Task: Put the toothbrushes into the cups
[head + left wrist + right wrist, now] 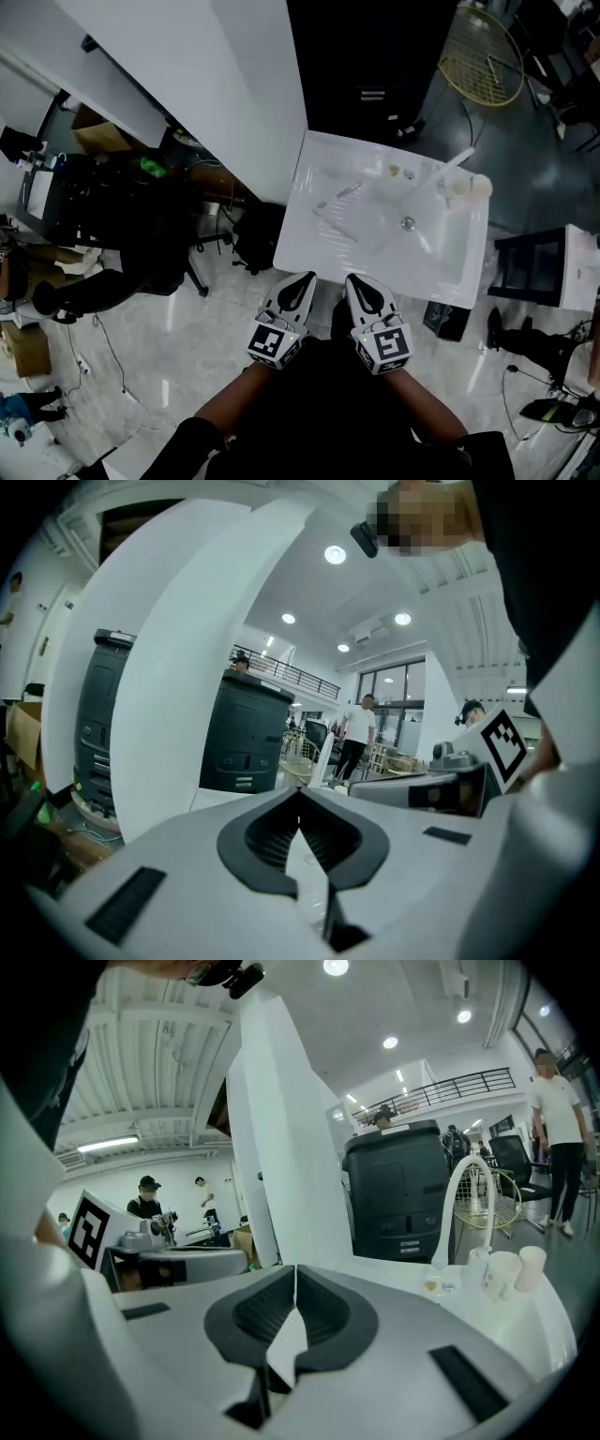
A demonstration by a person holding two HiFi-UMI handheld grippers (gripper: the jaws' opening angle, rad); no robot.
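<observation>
Head view shows a white sink (302, 246) below the person. Both tongs hang just before its near edge, side by side. The left gripper (302, 279) and the right gripper (362, 281) have their jaws closed together with nothing between them, probably because no picking has begun yet. The toothbrushes (348, 190) lie flat on the left part of the sink, untouched. The cups (469, 186) stand at its far right corner, beside the faucet (459, 159), ready to receive them.

White, black-padded left gripper (307, 277), right gripper (354, 280)
</observation>
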